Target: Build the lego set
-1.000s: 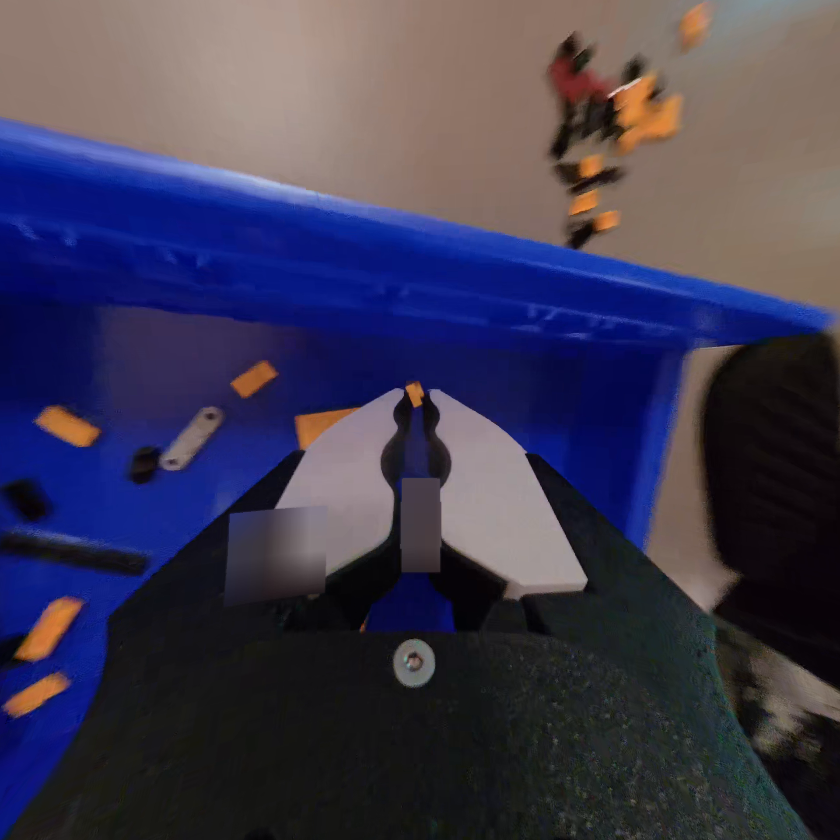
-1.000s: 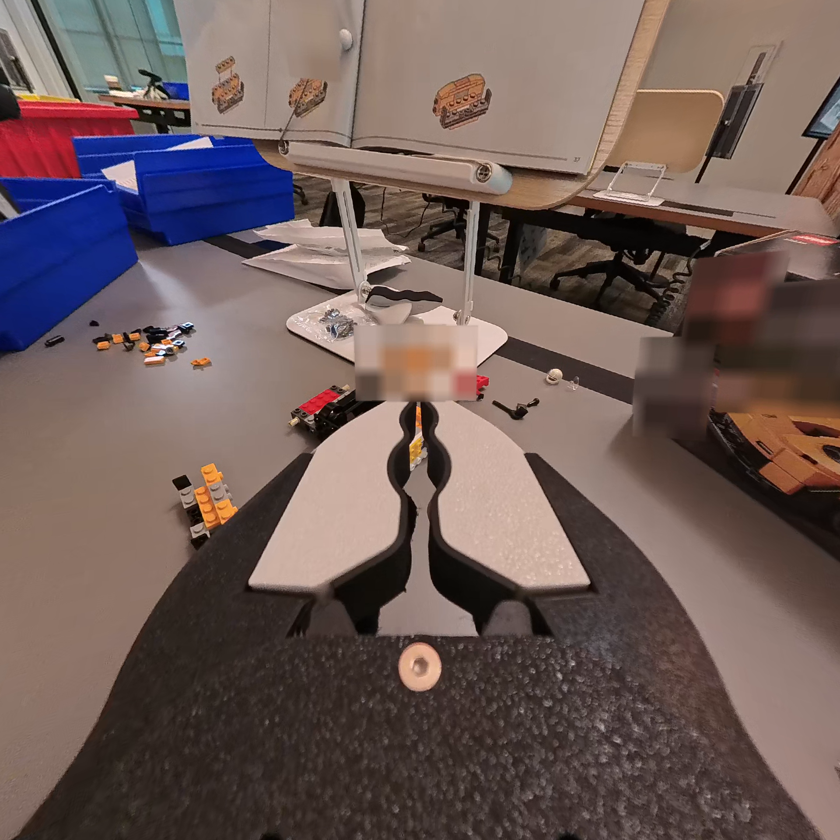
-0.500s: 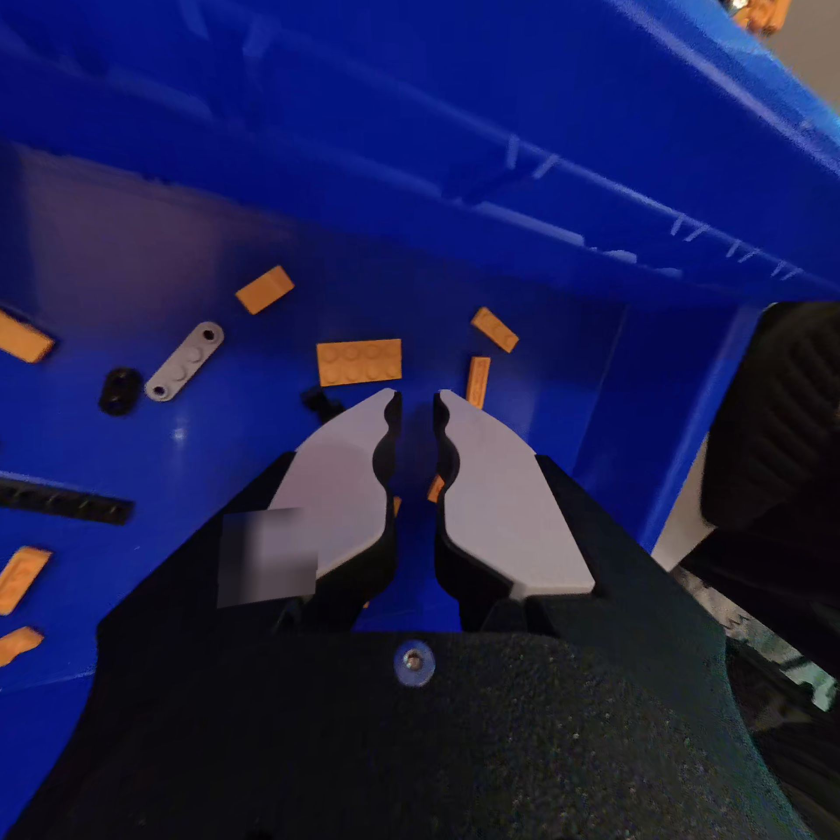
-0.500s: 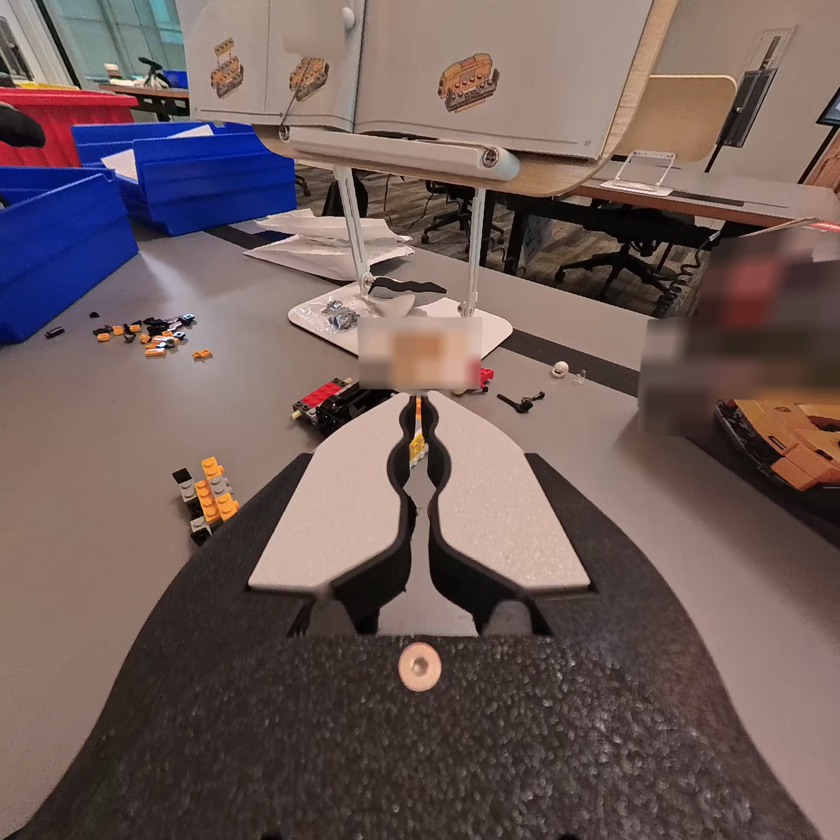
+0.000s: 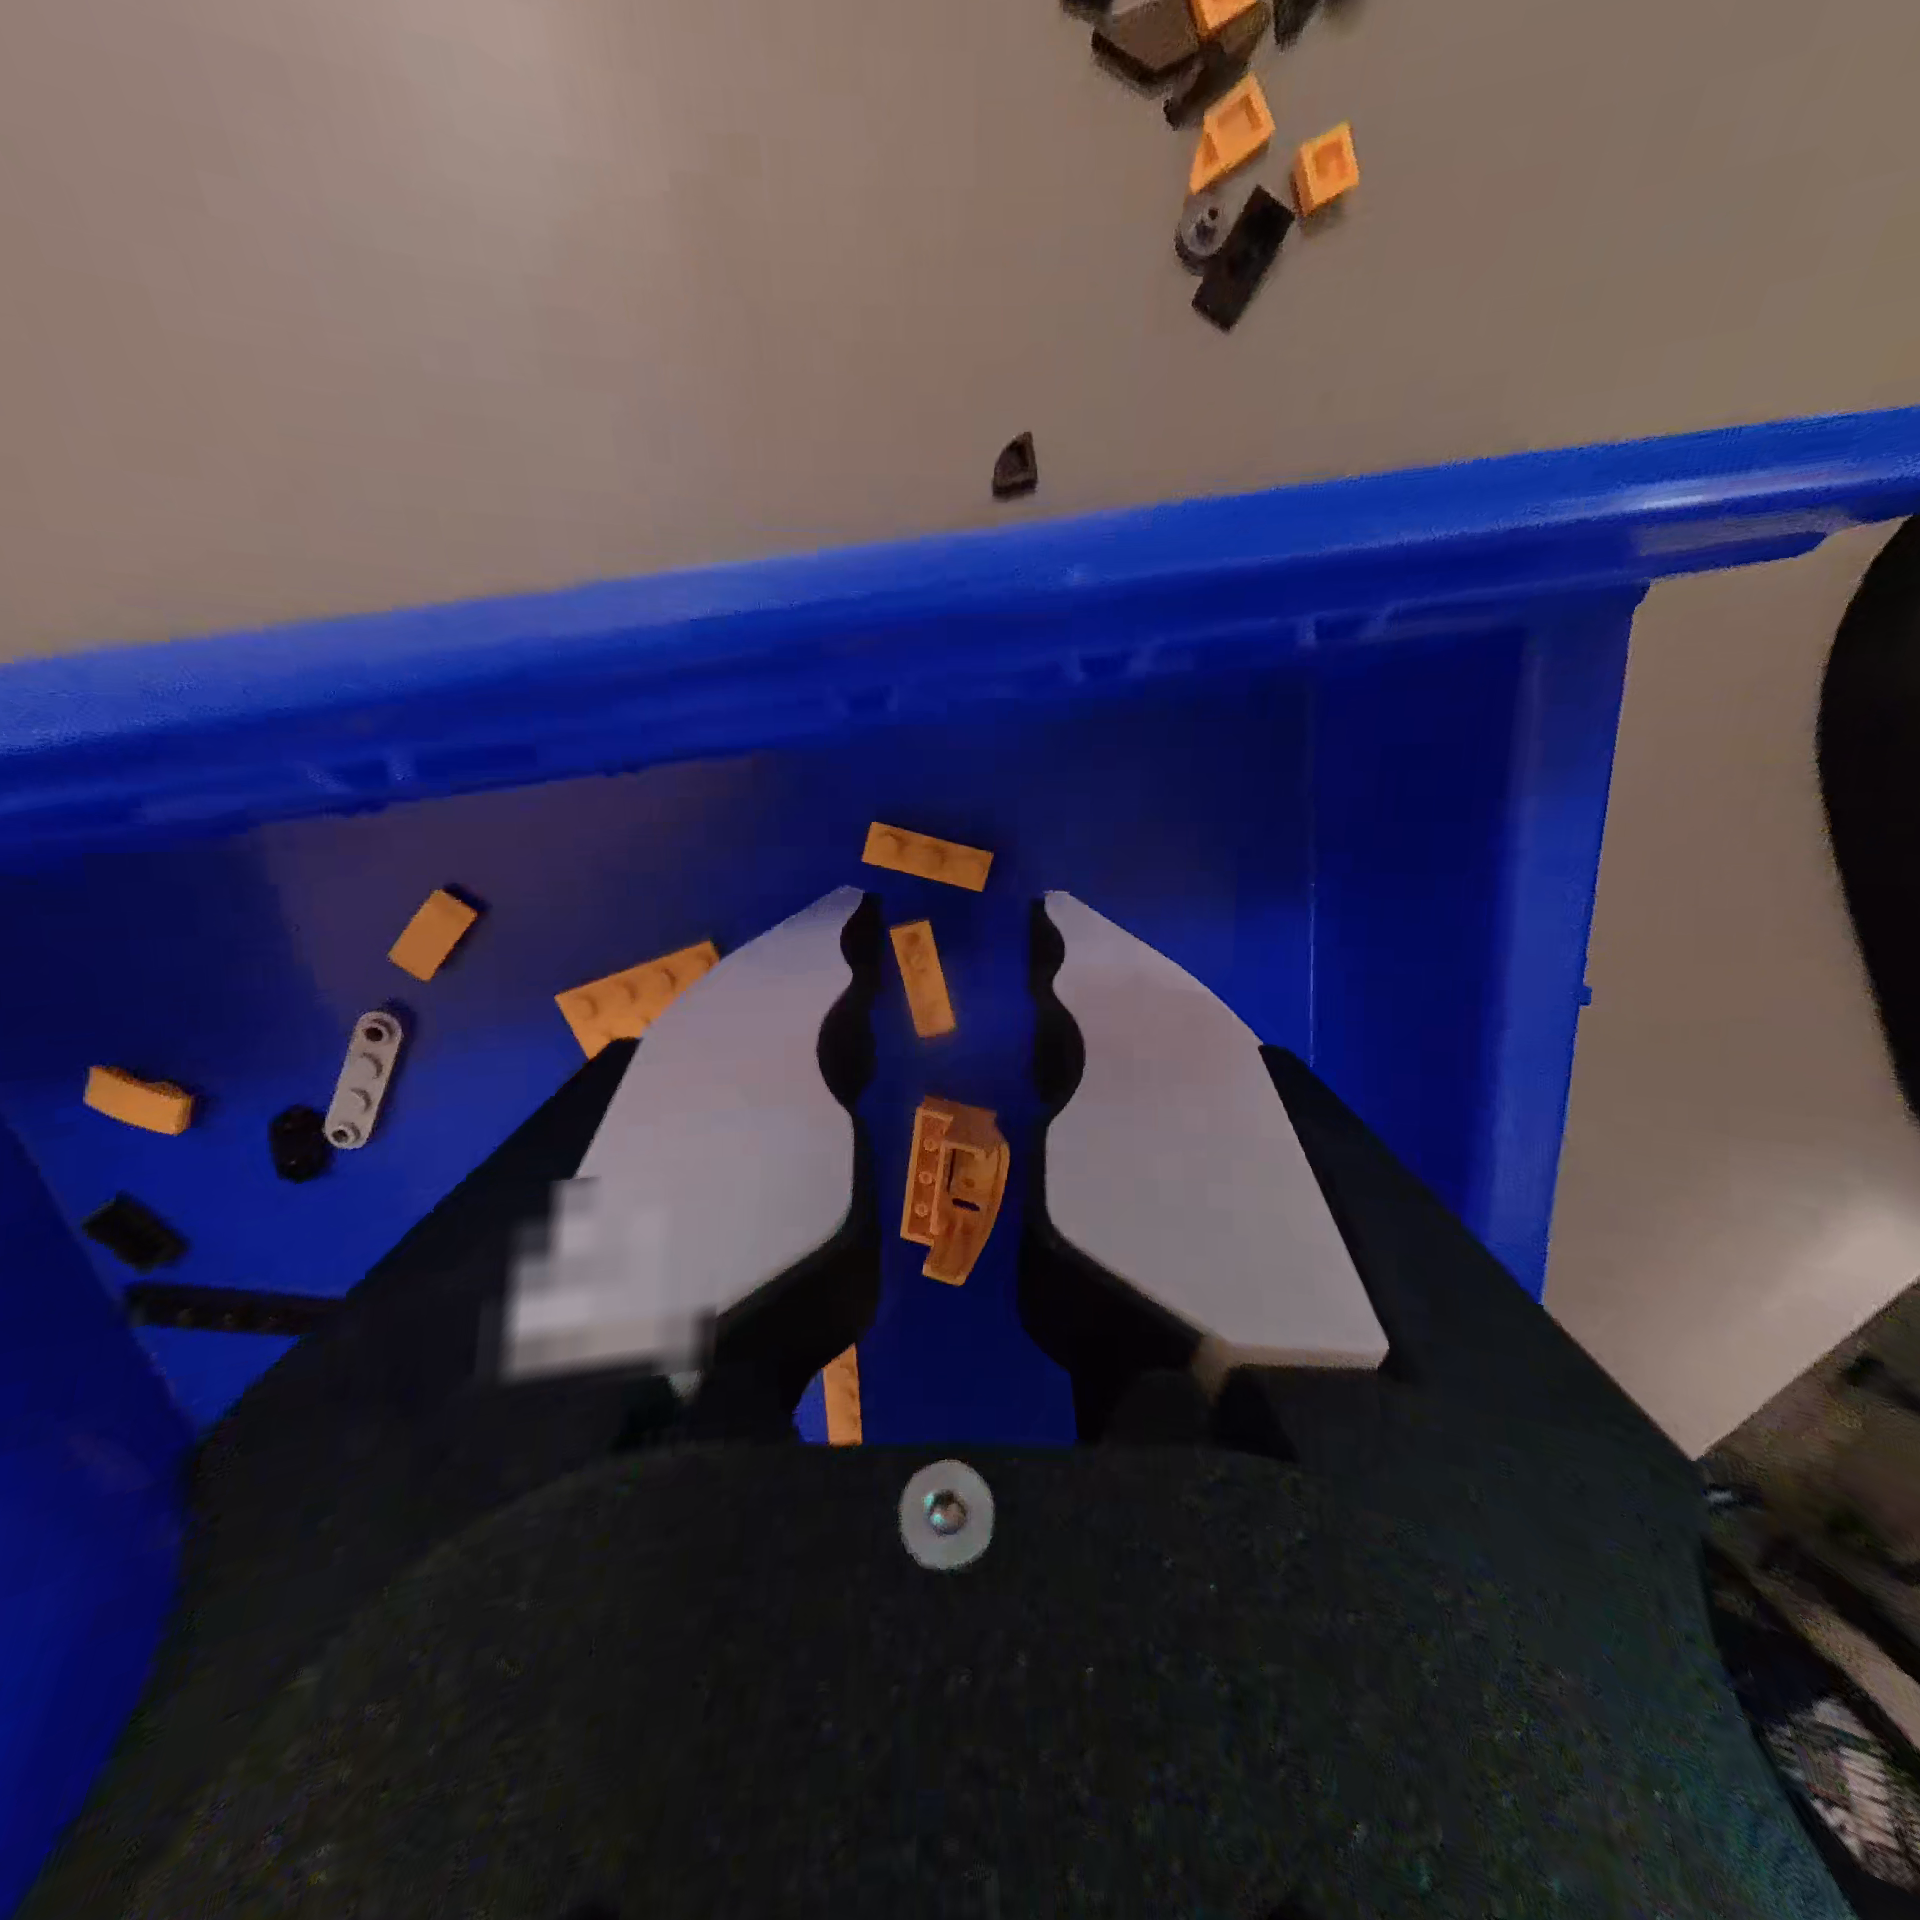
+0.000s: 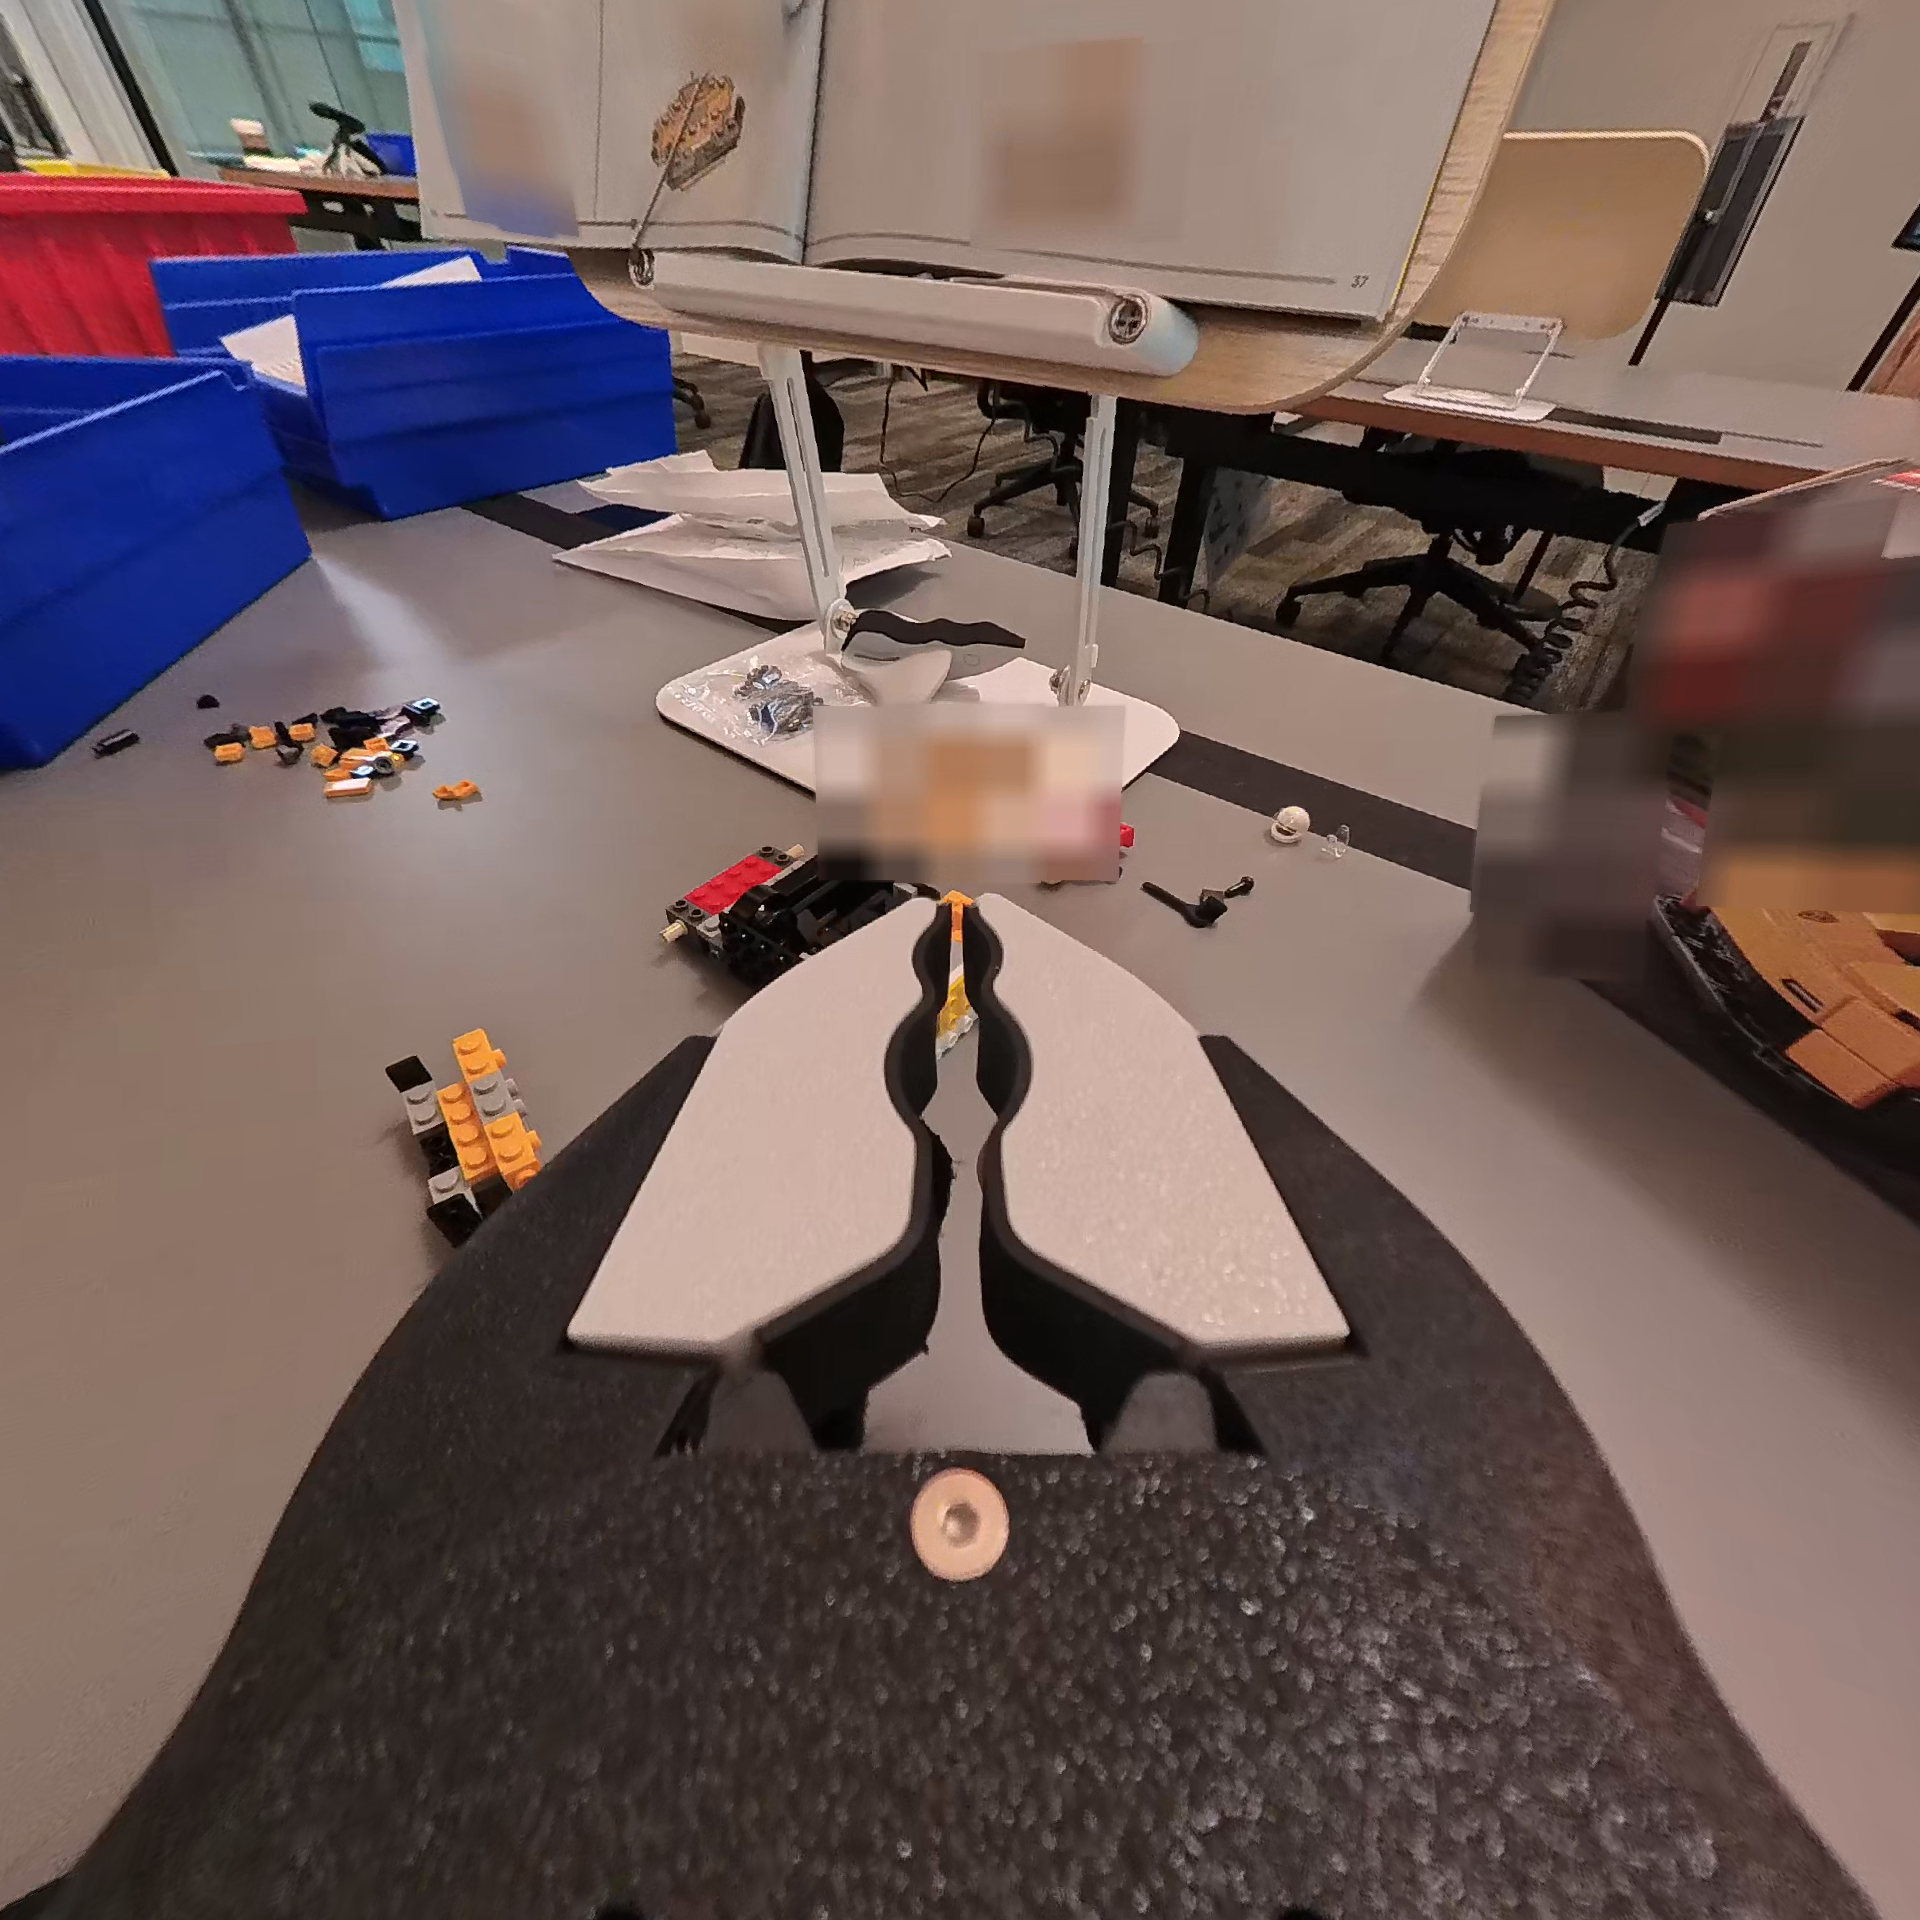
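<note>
Only leftward: blue bin (image 5: 935, 623) interior.

Hidden, cropped and blurred parts of the bin and the table

The left gripper's grey finger (image 5: 727, 1091) covers one end of a flat orange studded plate (image 5: 634, 992), and its black body hides most of a long black holed beam (image 5: 223, 1311); the right gripper's closed fingertips (image 6: 951, 1039) conceal nearly all of a small orange-and-yellow piece (image 6: 954, 977), and a mosaic patch masks part of the black-and-red brick assembly (image 6: 769, 909).
</note>
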Motion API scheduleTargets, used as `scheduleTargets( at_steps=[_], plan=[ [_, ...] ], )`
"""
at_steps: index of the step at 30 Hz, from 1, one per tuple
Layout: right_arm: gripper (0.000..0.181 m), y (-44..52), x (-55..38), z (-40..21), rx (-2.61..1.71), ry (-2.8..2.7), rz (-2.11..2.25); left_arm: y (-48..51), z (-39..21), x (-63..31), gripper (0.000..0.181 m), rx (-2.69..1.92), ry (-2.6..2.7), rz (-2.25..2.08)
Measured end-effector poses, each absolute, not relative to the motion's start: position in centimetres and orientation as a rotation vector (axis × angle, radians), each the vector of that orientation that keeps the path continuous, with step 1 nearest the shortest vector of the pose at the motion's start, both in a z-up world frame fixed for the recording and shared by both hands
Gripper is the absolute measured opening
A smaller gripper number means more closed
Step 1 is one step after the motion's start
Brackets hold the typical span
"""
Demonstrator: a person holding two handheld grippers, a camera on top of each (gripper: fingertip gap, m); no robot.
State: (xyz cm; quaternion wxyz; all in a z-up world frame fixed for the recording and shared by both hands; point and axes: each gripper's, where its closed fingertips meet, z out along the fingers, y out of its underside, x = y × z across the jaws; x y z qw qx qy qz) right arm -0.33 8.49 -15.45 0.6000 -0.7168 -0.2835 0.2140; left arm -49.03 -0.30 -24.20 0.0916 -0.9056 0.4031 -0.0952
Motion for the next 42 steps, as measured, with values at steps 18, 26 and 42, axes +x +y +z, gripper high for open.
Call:
scheduleTargets(
  at_steps=[18, 26, 42],
  plan=[
    [0.001, 8.4, -0.4, -15.6, -1.665, -0.663, 0.498, 0.0, -22.2, -52.7, 0.018, -2.753, 0.919, -0.398],
    [0.001, 8.5, -0.6, -16.0, -1.676, -0.67, 0.503, 3.6, -17.9, -61.1, 0.015, -2.64, 0.598, 0.128],
    [0.001, 8.3, -0.8, -16.0, -1.68, -0.671, 0.515, -0.8, -24.2, -66.5, 0.022, -3.236, 0.145, 0.309]
  ],
)
